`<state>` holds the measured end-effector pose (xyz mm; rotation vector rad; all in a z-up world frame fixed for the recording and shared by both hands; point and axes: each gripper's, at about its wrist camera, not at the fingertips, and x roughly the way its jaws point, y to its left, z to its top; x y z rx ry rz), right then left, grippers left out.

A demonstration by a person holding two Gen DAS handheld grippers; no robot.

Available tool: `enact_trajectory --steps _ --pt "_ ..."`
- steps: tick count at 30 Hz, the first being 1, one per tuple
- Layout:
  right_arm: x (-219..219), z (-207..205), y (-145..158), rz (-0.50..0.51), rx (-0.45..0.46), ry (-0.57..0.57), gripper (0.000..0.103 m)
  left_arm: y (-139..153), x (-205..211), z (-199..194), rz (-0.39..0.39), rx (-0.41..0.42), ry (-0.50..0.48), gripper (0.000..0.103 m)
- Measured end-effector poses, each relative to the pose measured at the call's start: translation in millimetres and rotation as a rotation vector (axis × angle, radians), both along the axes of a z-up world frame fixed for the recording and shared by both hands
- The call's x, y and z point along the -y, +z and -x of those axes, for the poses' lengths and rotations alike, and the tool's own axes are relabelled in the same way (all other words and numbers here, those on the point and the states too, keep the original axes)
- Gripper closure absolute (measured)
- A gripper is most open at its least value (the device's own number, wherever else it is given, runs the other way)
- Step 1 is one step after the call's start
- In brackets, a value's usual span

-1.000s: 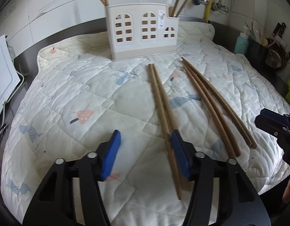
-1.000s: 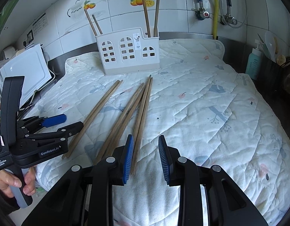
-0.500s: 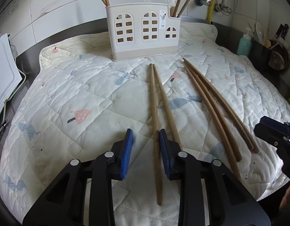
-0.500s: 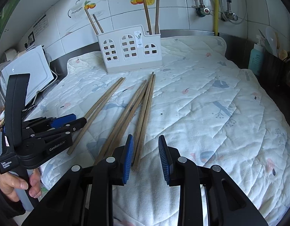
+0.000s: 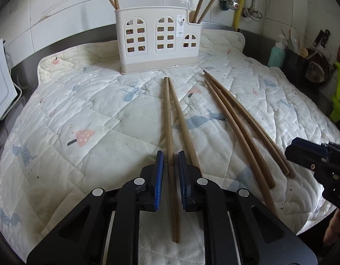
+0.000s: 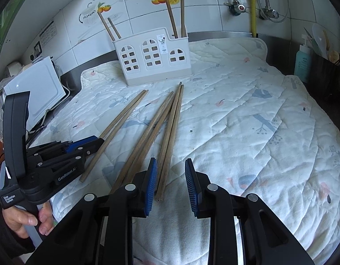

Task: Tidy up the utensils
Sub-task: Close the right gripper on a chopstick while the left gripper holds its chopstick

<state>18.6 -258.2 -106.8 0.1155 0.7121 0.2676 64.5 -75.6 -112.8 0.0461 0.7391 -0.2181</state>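
The left gripper (image 5: 170, 172) has just been closing, and its blue pads now pinch one long brown wooden chopstick (image 5: 170, 145) near the quilt's near edge, with very little gap left either side. The risk is that it is gripped close to its near end, so the long far part could droop or swing when lifted. Its twin chopstick (image 5: 183, 123) lies touching it at the far tips and slips under the right pad, so it may get dragged along. The right gripper (image 6: 171, 182) hangs part-spread and empty over the near ends of a bundle of four more wooden chopsticks (image 6: 165, 130); a careless close there could scatter them across the white quilted cloth (image 6: 258, 132). Toward the quilt's far edge stands the white plastic utensil holder with arched windows (image 5: 156, 39), upright sticks already in its end compartments. A teal bottle (image 5: 276, 54) stands off the far right corner.
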Motion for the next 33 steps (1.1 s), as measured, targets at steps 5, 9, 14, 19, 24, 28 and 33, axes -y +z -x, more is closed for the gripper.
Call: enact_trajectory --steps 5,9,14,19,24,28,33 --pt "1.1 -2.3 -2.6 -0.009 -0.008 0.003 0.078 0.3 -0.3 -1.5 0.012 -0.002 0.004 0.095" --pt "-0.2 -1.1 -2.9 -0.010 -0.009 0.010 0.079 2.2 -1.2 -3.7 0.025 -0.007 0.013 0.098" --pt "-5.9 -0.6 -4.7 -0.010 -0.009 0.024 0.083 10.5 -2.3 -0.6 0.038 0.015 0.011 0.098" --pt "-11.4 -5.5 -9.7 0.008 -0.016 0.015 0.085 18.6 -3.9 3.1 0.043 0.039 0.003 0.098" --pt "-3.1 -2.4 -7.5 -0.024 -0.006 -0.025 0.092 23.9 -12.6 1.1 0.061 0.048 0.016 0.099" --pt "-1.6 -3.8 -8.1 -0.038 -0.016 -0.022 0.093 25.8 -15.1 -1.1 0.075 0.050 0.019 0.099" --pt "-6.5 -5.4 -8.4 -0.002 -0.009 -0.030 0.093 28.4 -13.6 -0.5 0.066 0.059 0.010 0.099"
